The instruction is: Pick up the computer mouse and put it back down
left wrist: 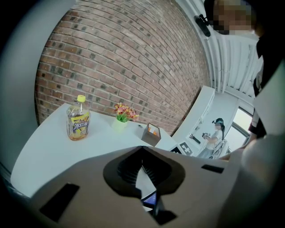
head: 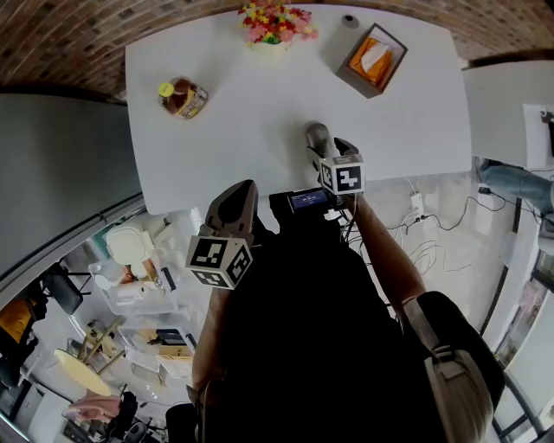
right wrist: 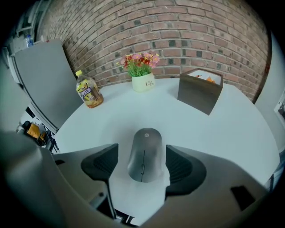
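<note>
My right gripper (right wrist: 142, 156) stands open over the white table (head: 225, 130). The grey computer mouse (right wrist: 144, 153) lies flat on the table between its jaws, with a gap on each side and neither pad touching it. My left gripper (left wrist: 142, 149), jaws closed and empty, hangs off the table's near edge at seven o'clock from the mouse. A juice bottle (head: 183, 97) lies at ten o'clock, flowers (head: 275, 23) at twelve, and a tissue box (head: 372, 59) at one.

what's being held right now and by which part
Nothing is held. The right gripper stands open astride the computer mouse, jaws clear of its sides; the left gripper is shut, empty.
</note>
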